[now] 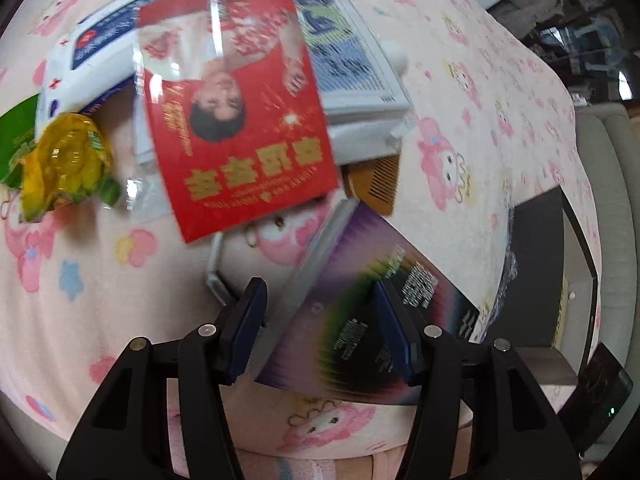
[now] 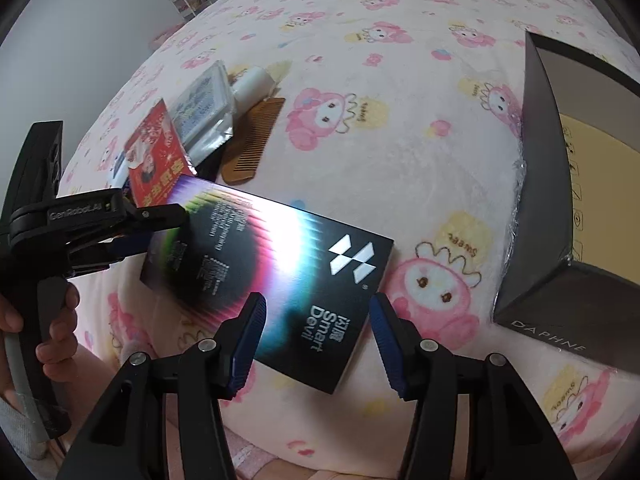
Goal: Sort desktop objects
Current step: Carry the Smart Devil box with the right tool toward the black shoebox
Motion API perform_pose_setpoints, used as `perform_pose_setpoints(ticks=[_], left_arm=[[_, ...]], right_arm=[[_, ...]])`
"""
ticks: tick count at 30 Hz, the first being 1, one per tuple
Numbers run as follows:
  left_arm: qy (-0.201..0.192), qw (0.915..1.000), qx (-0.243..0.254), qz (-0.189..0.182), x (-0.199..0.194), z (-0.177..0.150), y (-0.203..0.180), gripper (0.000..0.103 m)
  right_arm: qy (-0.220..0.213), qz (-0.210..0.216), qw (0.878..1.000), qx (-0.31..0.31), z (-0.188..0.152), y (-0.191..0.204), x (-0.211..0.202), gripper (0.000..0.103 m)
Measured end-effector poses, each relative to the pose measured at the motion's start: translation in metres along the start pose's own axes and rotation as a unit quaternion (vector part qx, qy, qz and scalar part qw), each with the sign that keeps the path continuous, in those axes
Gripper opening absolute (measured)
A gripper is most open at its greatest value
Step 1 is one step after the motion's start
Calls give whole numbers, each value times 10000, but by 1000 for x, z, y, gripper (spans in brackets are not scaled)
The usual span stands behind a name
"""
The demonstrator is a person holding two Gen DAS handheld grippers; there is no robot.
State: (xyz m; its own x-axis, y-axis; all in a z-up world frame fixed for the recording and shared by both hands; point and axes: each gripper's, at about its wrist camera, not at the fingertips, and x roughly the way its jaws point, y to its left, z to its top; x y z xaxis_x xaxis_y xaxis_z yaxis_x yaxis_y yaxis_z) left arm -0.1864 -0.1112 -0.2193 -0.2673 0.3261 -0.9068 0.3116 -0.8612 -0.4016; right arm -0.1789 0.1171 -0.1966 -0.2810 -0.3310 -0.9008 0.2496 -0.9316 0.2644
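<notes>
Smart Devil box between left tongs

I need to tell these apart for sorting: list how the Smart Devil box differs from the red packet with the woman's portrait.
The Smart Devil box is black with a rainbow burst; the red packet is red with gold characters. The box is thick and rigid, the packet thin and glossy. The box lies alone near the left gripper and right gripper; the packet overlaps a white pouch in the pile. Both are flat rectangles on the pink blanket.
</notes>
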Motion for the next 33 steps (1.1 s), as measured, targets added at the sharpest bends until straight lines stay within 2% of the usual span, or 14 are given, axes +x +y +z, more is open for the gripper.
perform_pose_setpoints(ticks=[4,5,7,10,15,19,21,23,25,27,28,30,33], left_arm=[[30,9994,293,169,6,-1,-13,66],[43,9994,312,166,6,-1,-14,71],[34,9993,331,188,6,-1,-15,73],[12,9991,372,185,5,-3,-16,72],[-155,9990,400,-104,-4,-4,-18,64],[-402,9987,319,-24,-12,-4,-15,63],[-449,9989,152,-2,-19,-9,-9,61],[-628,9980,25,28,-30,-17,-6,62],[-783,9969,-52,97,-40,-26,-5,64],[-721,9972,-64,180,-40,-37,-7,64],[-626,9979,-115,146,-38,-41,-6,64],[-372,9990,-228,7,-32,-48,-4,66],[-242,9995,-186,-3,-22,-53,-9,72]], right_arm=[[213,126,9996,156,-2,-12,21,50],[217,209,9994,191,-4,-13,24,56],[137,234,9995,138,-6,-11,25,58],[-47,257,9996,43,-6,-8,18,57],[-294,205,9994,-8,-7,-8,-6,56],[276,460,9983,-212,-18,0,-4,56],[387,582,9971,-290,-27,7,-3,55],[304,463,9978,-377,-29,12,-8,55],[78,-72,9987,-502,-24,14,-18,56],[-188,-541,9966,-600,-16,15,-25,56],[-290,-566,9962,-592,-12,14,-27,56],[-334,-288,9976,-542,-2,10,-22,56],[-152,-111,9980,-607,10,9,0,56]])
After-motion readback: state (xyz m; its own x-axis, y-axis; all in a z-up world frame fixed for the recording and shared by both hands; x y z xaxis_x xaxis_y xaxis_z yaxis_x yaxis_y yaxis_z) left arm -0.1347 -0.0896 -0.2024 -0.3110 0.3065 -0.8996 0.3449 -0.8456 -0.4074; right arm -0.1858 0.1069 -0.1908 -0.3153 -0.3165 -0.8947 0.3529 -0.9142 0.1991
